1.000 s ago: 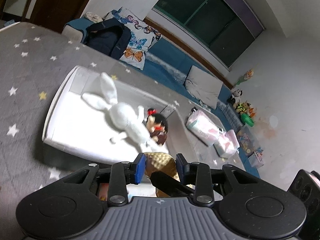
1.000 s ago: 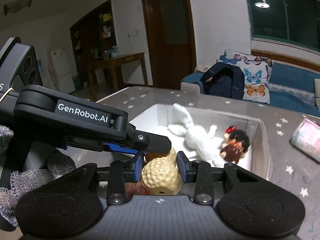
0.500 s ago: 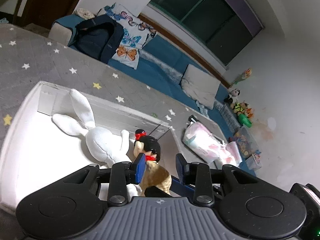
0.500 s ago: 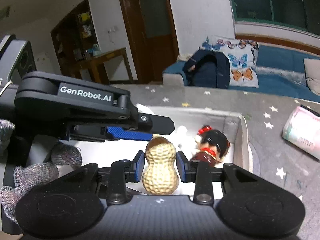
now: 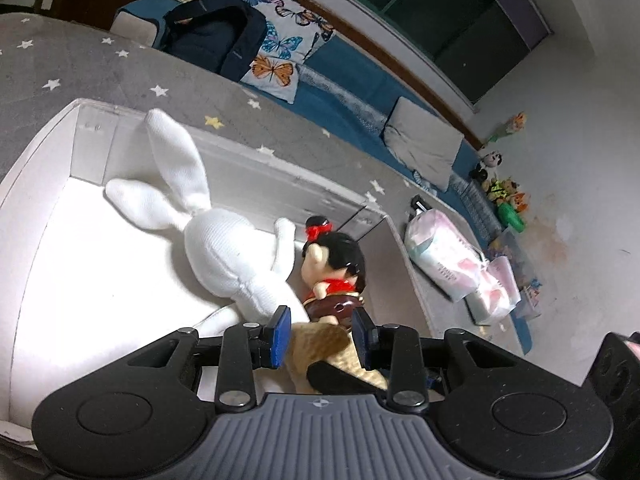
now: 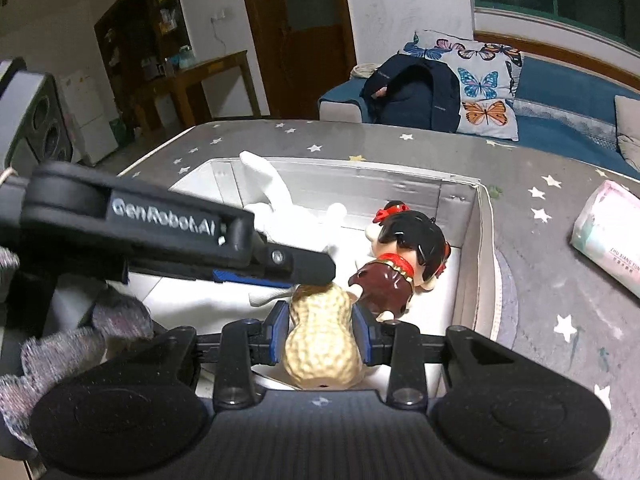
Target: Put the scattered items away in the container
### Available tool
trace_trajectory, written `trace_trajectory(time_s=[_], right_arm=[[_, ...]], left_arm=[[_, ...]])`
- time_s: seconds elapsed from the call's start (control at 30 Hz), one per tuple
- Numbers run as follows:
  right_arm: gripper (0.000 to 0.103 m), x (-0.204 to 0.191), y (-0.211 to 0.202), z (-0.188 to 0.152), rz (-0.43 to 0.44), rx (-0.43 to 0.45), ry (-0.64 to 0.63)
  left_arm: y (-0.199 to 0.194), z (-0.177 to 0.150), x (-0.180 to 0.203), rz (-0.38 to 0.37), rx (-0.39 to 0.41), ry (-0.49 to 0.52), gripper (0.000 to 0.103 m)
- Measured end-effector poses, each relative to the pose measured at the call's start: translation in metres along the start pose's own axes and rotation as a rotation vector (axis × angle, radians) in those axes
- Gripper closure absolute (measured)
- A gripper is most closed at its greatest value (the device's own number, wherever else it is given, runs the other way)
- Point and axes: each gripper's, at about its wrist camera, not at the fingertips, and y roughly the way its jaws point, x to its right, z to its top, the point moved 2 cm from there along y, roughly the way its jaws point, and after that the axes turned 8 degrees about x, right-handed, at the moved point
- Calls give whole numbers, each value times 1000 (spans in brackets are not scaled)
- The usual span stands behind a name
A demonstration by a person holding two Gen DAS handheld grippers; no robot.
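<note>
Both tongs pinch one peanut-shaped toy (image 6: 322, 340) over the near right corner of the white container (image 5: 48, 216): the right tongs (image 6: 320, 332) clamp its waist, the left tongs (image 5: 320, 334) close on its upper lobe. A white plush rabbit (image 5: 224, 248) and a doll figure (image 6: 400, 264) already lie inside, the doll just beyond the peanut. Good practice, as judged: lower onto bare floor beside the doll, then release both together

place: home living room | cues: sofa (image 6: 560, 128), butterfly cushions (image 6: 480, 80), wooden door (image 6: 296, 36)
</note>
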Motion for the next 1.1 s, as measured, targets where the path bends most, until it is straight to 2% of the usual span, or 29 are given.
trace_trajectory(time_s=[0.4, 0.7, 0.77, 0.8, 1.1], right_arm=[[63, -4, -5, -2, -26, 11, -7], [62, -4, -13, 0, -53, 35, -9], [59, -4, -16, 0, -56, 47, -10], [54, -5, -18, 0, -57, 54, -9], [53, -9, -25, -1, -65, 75, -15]], left_arm=[[-9, 0, -2, 6, 27, 1, 67], [-10, -2, -3, 8, 31, -6, 67], [-12, -2, -4, 7, 37, -11, 67], [-13, -2, -4, 10, 40, -12, 67], [-18, -4, -4, 14, 50, -7, 67]])
